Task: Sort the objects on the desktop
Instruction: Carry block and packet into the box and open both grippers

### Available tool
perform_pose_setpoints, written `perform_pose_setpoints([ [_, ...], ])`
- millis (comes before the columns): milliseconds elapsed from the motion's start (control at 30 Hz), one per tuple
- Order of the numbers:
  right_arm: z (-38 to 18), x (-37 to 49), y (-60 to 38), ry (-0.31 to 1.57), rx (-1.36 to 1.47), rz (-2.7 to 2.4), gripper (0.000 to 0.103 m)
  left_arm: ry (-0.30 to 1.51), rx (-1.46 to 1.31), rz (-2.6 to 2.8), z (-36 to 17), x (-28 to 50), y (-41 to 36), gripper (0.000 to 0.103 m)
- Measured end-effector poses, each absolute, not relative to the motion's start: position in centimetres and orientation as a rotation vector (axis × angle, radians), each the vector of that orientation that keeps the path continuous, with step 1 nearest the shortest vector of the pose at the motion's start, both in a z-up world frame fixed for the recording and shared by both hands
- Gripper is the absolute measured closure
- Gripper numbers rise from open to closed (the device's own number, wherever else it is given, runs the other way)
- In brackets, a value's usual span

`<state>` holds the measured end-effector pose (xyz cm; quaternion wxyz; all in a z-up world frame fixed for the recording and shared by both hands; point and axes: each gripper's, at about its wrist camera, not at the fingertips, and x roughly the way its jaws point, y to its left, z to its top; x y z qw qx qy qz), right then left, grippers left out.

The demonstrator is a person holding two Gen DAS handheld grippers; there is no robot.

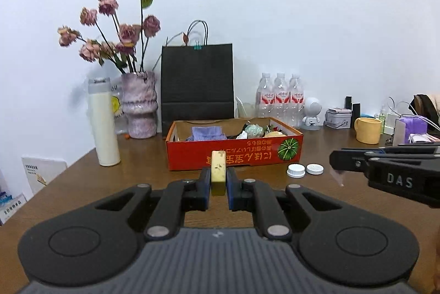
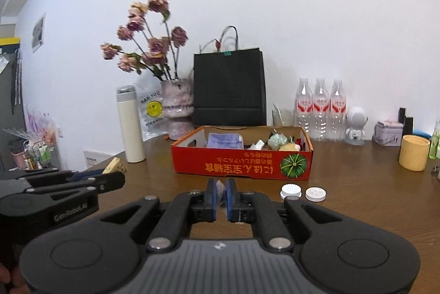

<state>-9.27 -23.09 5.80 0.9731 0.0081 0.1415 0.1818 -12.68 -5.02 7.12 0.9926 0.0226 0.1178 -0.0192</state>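
In front of the red cardboard box (image 1: pixel 233 153), above the brown bench (image 1: pixel 137 173), two loads are held ready for sorting. A small yellowish block (image 1: pixel 218 173) is clamped upright in the left tongs (image 1: pixel 218 184), its marked top standing clear of the blue pads. The right tongs (image 2: pixel 220 197) are pressed shut on a thin, pale, crumpled scrap (image 2: pixel 220 188), too small to be identified. The box is already partly filled with a lilac cloth (image 1: pixel 207 133) and assorted small things, and its left half looks the emptier. Two white caps (image 1: pixel 305 170) lie on the bench just beside its front right corner. For the step in hand, judged to be delivery into the box, each load should be carried over the front wall, not against it, and lowered well inside before release. The two tools are close together, so one drop at a time would be safer. The block may tumble if let go from high up; a low release over the open floor is advised.
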Motion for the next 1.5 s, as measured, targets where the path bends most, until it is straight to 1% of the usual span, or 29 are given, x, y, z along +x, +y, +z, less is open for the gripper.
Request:
perform_pose_setpoints([
  [200,6.1,-11.2,-23.1,0.255,0.022,0.378,0.097,0.186,0.033,-0.031,7.5,-13.7,-5.4,0.09],
  [400,6.1,-9.3,-23.2,0.257,0.021,0.361,0.097,0.203,0.034,-0.037,8.0,-10.1,-5.5,0.09],
  [567,6.7,-3.7,-23.1,0.265,-0.002,0.358,0.097,0.174,0.029,-0.02,9.2,-3.5,-5.1,0.09],
  [767,8.1,6.2,-22.8,0.269,0.012,0.339,0.097,0.188,0.027,0.02,10.4,6.4,-4.4,0.091],
  [967,9.5,14.4,-23.6,0.258,0.038,0.324,0.097,0.196,0.011,0.032,10.7,13.4,-3.3,0.091],
  [1067,9.5,17.8,-24.0,0.259,0.05,0.313,0.097,0.281,-0.036,-0.015,10.0,17.2,-2.5,0.09],
  [1167,9.2,21.8,-24.7,0.324,0.094,0.339,0.097,0.443,-0.055,-0.031,9.7,22.6,-2.0,0.09],
  [1300,8.7,29.0,-24.8,0.512,0.158,0.36,0.097,0.706,-0.182,-0.105,9.0,29.9,-0.8,0.09],
  [1400,7.4,34.1,-24.6,0.681,0.174,0.336,0.097,0.819,-0.194,-0.089,7.1,33.4,-0.5,0.089],
  [1433,6.8,35.6,-24.5,0.745,0.184,0.334,0.097,0.838,-0.193,-0.092,6.6,34.2,-0.4,0.083],
  [1500,5.8,37.6,-24.1,0.841,0.189,0.353,0.095,0.873,-0.183,-0.094,5.8,35.2,-0.3,0.066],
])
